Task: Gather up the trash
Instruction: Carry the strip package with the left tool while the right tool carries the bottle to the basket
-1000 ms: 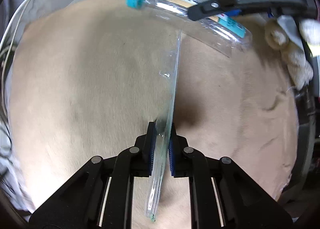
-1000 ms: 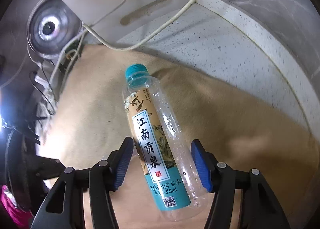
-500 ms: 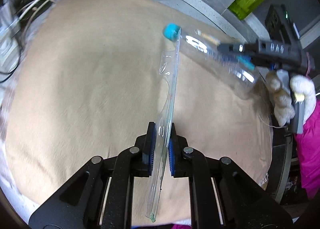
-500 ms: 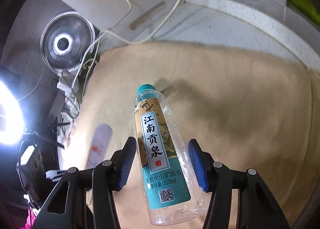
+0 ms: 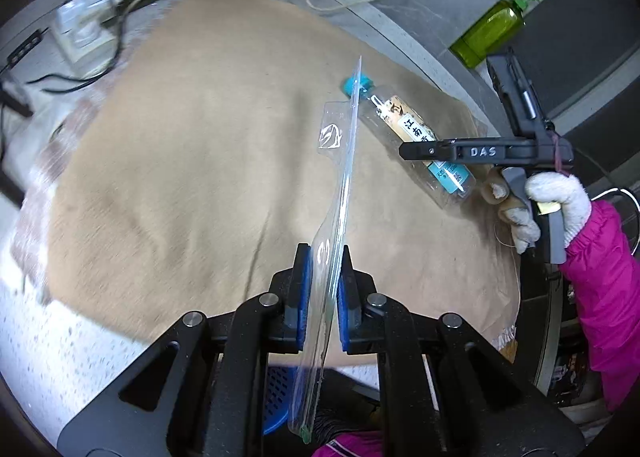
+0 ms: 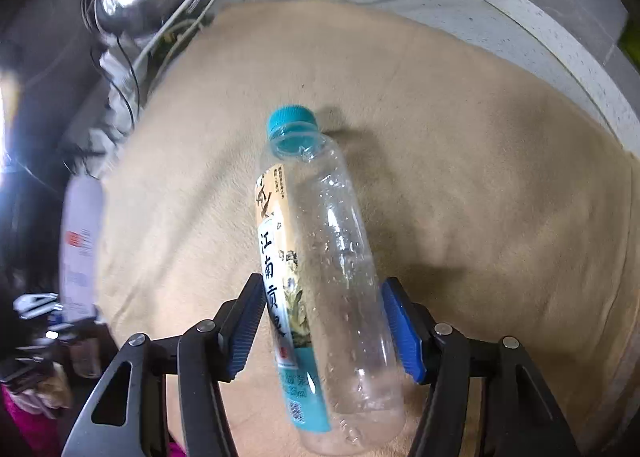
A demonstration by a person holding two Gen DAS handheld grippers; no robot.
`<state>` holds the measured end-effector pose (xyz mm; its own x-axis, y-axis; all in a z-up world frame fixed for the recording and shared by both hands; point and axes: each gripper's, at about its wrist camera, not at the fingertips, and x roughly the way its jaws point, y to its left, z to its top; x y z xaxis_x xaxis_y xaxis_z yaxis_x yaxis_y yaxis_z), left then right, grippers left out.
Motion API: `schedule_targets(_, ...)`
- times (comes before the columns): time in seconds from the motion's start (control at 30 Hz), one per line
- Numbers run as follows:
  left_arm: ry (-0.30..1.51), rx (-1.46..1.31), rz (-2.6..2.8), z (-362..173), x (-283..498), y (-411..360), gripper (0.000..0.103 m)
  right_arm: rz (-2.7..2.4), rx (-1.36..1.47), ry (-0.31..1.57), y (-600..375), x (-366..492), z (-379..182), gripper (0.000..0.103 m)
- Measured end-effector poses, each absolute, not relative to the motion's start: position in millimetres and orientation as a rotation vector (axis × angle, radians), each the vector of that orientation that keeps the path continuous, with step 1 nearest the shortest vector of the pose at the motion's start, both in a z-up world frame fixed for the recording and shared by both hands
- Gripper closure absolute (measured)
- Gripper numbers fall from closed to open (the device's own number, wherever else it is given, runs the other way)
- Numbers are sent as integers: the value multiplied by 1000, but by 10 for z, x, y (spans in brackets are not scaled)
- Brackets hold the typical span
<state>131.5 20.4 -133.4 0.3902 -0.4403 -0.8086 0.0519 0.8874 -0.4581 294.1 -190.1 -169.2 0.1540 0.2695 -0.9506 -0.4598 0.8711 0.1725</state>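
The left gripper (image 5: 322,293) is clamped on a flat clear plastic package (image 5: 340,185), held edge-on above a tan cloth (image 5: 192,161). The right gripper (image 6: 322,331), whose jaws have just widened a little, holds an empty water bottle (image 6: 320,257) with a teal cap between its blue pads (image 6: 400,333), over the same cloth. A green bottle (image 5: 494,27) stands beyond the cloth's edge.

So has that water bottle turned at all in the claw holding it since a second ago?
Yes. The bottle has rolled between the right gripper pads: its label faced the camera, now it sits toward the picture's left.
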Motion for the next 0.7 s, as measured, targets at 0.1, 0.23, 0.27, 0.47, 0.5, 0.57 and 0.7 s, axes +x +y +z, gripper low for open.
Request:
schedule_targets(0.1,1117,-401,-309,-1327,1215,323,93,495,-161,1305,-1869,2879,-1655,44)
schedule_targets(0.23,1103,-433,-296,-1368,1032,506,93,504,-22,1279,-1962,2674,-1518,46)
schedule_targets(0.27,1100,-441,-292,-1369,942,564,93,509,8,1271,-1979,2587,-1483,46)
schedule_targets(0.47,1108,-438,-293,-1423,560,748,93,549,123,1234,-1917,1941,-1333,46)
schedule_targets(0.5,1111,-439,-296,-1435,492,770,93,556,155,1230,-1912,1801,-1318,46)
schedule_targets(0.57,1113,-442,-310,-1451,368,810,93,567,202,1225,-1893,1567,-1286,46)
schedule_targets(0.7,1122,-417,-333,-1490,73,883,93,588,238,1204,-1822,1066,-1259,46)
